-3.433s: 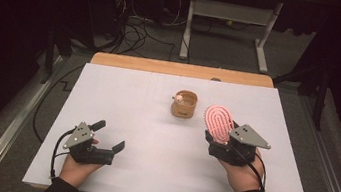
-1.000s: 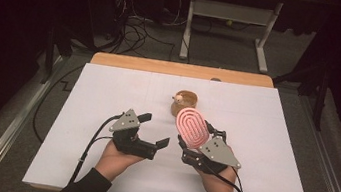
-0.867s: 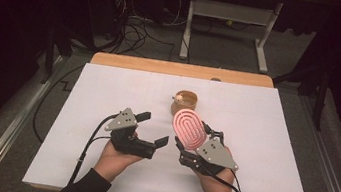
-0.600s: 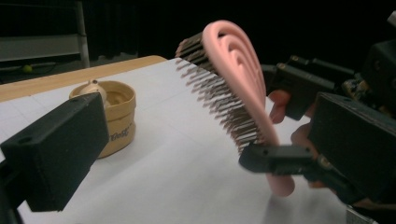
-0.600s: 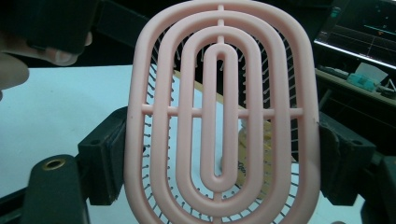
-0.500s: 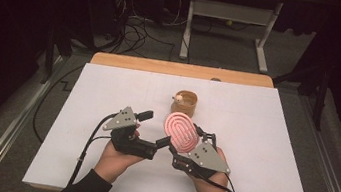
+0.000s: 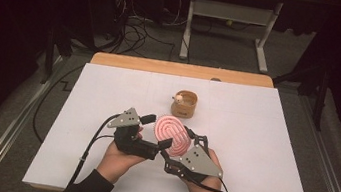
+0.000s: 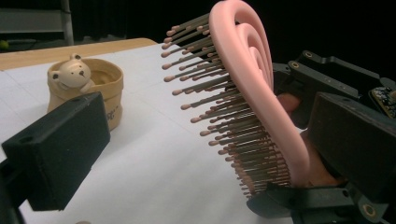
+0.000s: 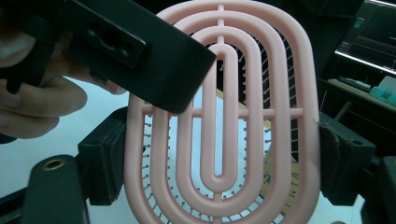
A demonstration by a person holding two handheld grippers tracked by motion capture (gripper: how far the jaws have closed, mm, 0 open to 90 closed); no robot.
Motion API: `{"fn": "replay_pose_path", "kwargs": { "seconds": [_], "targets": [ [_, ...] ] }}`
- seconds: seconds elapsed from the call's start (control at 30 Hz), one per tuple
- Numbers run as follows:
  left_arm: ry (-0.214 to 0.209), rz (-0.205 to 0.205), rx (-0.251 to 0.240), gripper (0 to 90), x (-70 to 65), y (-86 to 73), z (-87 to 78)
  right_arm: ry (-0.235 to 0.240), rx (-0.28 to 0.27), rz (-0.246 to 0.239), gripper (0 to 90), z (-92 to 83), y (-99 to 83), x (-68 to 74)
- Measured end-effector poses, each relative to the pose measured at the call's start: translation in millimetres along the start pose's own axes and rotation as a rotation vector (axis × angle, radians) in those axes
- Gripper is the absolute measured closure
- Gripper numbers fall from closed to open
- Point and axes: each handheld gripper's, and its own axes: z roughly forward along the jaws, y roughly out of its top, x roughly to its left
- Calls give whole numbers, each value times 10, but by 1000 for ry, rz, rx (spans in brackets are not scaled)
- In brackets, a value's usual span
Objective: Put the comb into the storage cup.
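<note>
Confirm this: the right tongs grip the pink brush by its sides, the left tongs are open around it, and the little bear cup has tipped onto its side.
One thing is wrong: the bear cup stands upright on the table, as the left gripper view shows. The rest holds: the right tongs grip the pink brush by its sides, and the left tongs are open around it.

A small dark print stands on the side of the tan bear cup, partly hidden behind the near black jaw and too blurred to read; nothing legible shows on the pink brush, on either gripper, or on the white desk; the screen glow at the upper right of the right gripper view is too small to make out.
</note>
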Motion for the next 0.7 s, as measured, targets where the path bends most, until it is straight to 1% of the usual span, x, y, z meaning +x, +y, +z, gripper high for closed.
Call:
{"fn": "replay_pose_path", "kwargs": {
  "seconds": [0.13, 0.17, 0.2, 0.27, 0.37, 0.43, 0.47, 0.6, 0.67, 0.7],
  "targets": [
    [-5, 1, -3, 51, -3, 2, -7, 3, -2, -10, 203, 3, 7, 17],
    [-10, 6, -4, 51, -2, 2, -12, 3, -2, -10, 203, 3, 7, 17],
    [-16, 3, -9, 87, -5, 4, -18, 3, -1, -12, 203, 7, 6, 35],
    [-17, -1, -12, 88, -7, 6, -23, 4, -1, -12, 203, 7, 6, 37],
    [-29, -9, -15, 141, 1, -2, -25, 7, 1, -15, 203, 2, 7, 52],
    [-37, -19, -9, 142, 14, -6, -18, 6, 1, -21, 203, 0, 10, 49],
    [-51, -26, -6, 173, 23, -11, -16, -1, -2, -20, 203, -3, 13, 42],
    [-56, -32, 1, 174, 22, -13, -13, -5, 2, -19, 203, -8, 16, 31],
    [-46, -27, 3, 174, 21, -15, -15, -7, 2, -18, 203, -6, 13, 30],
    [-48, -27, 2, 207, 22, -16, -17, -8, 5, -22, 203, -8, 11, 31]
  ]
}}
